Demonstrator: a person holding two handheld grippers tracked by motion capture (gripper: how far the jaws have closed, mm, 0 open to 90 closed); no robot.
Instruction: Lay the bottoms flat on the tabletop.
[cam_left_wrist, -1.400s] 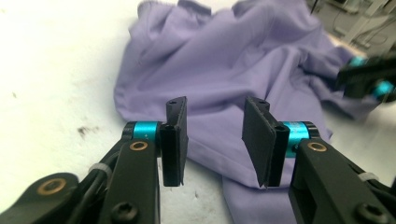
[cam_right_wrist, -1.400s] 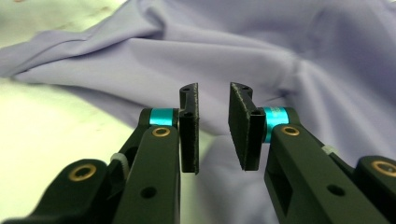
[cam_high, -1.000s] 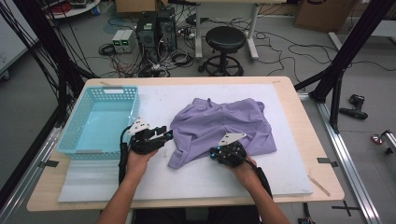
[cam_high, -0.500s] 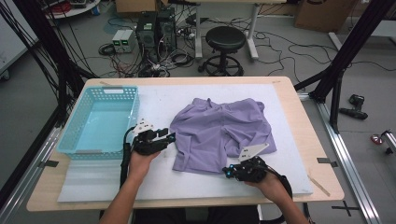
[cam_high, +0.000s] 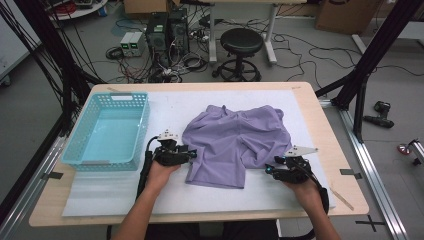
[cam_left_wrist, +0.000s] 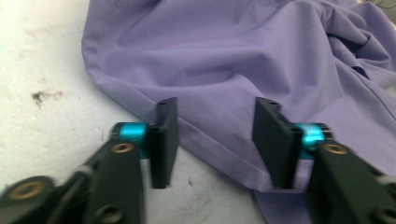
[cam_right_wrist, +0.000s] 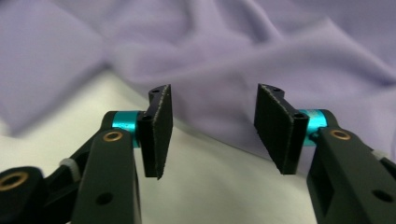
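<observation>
On the white mat at the table's middle lies the crumpled lilac cloth shorts (cam_high: 235, 145). Left tongs (cam_high: 192, 153) gape astride its left hem; right tongs (cam_high: 268, 169), just opened, gape empty beside its right edge, bare mat nearer.

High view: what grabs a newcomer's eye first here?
The purple garment spread over the middle of the white mat, a pair of shorts by its look. Next, the light-blue plastic basket at the table's left end. Then the left gripper at the garment's left edge and the right gripper by its lower right edge, both with jaws apart and no cloth pinched; the right one's jaws have just been opening.
</observation>
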